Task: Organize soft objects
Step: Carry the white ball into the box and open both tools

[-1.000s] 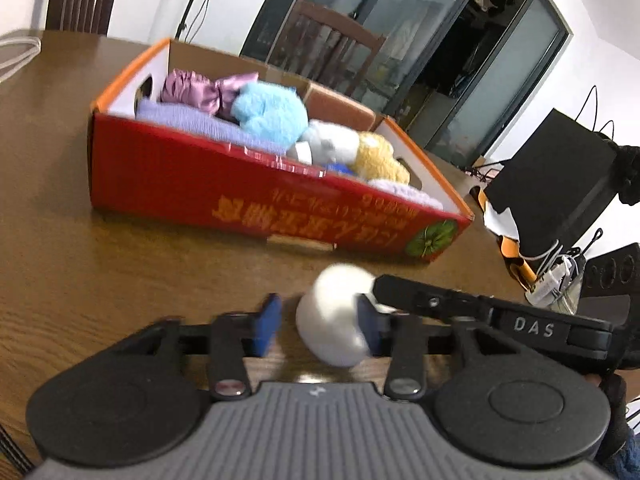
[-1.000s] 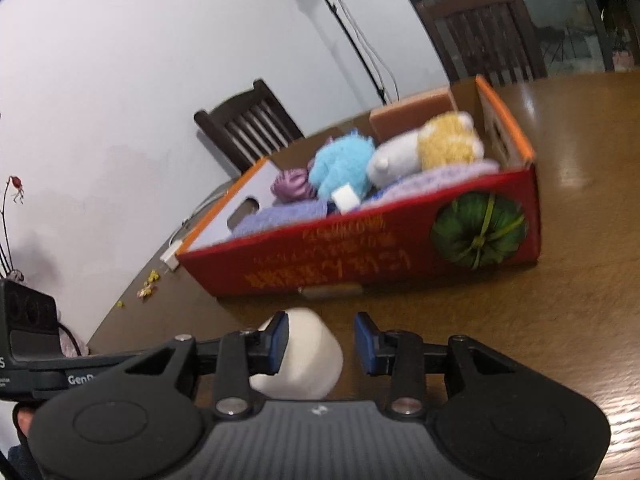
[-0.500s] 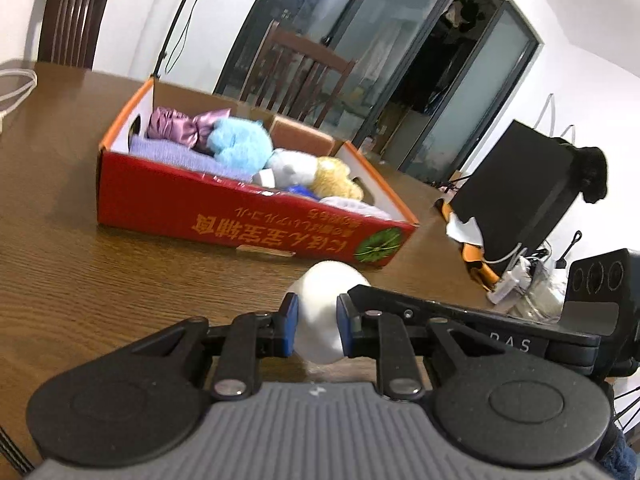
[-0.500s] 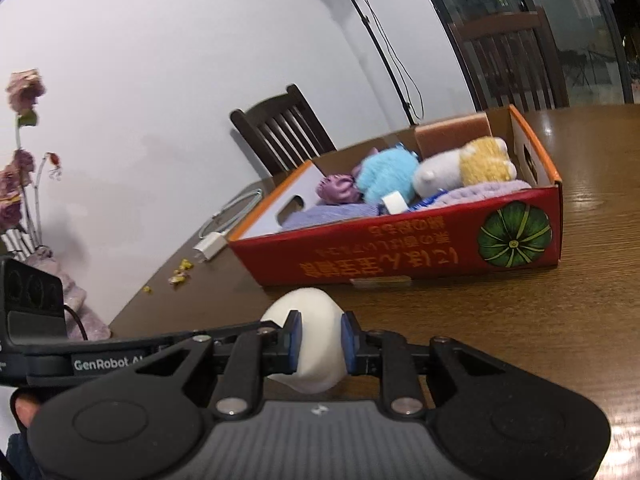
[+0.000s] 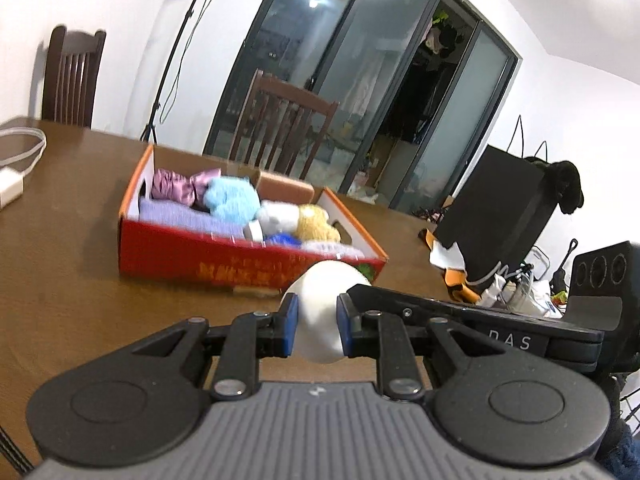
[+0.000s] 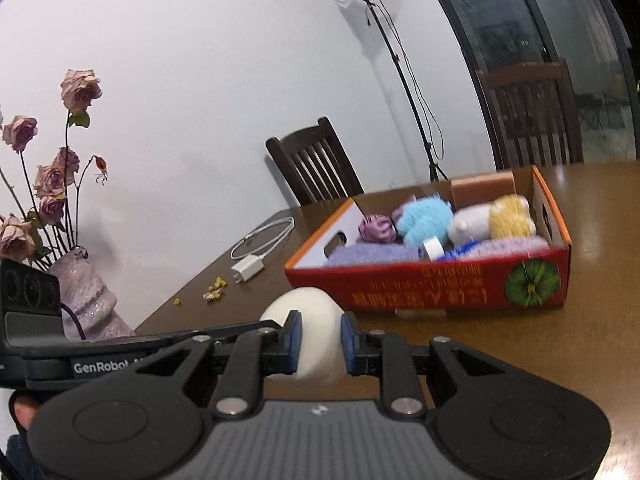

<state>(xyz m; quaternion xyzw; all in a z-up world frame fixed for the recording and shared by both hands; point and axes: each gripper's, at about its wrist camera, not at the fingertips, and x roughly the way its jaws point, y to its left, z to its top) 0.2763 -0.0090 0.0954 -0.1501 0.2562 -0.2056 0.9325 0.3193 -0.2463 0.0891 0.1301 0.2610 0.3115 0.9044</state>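
Observation:
A white soft egg-shaped ball (image 5: 320,312) is squeezed between the blue pads of my left gripper (image 5: 318,322). The same ball (image 6: 316,332) is also pinched by my right gripper (image 6: 319,340). Both grippers hold it from opposite sides, raised above the wooden table, in front of a red cardboard box (image 5: 224,260). The box (image 6: 440,284) holds a light blue plush (image 6: 424,218), a white and yellow plush (image 6: 492,220), a purple satin scrunchie (image 6: 378,230) and a lilac knitted cloth (image 6: 384,254).
A white charger with coiled cable (image 6: 256,256) and small crumbs (image 6: 214,292) lie left of the box. A vase of dried roses (image 6: 84,300) stands at the table's left edge. A black bag (image 5: 500,208) and clutter sit at the right. Dark wooden chairs (image 5: 280,128) surround the table.
Both grippers have shut on the white ball and lifted it off the table; the box now looks lower and farther in both views.

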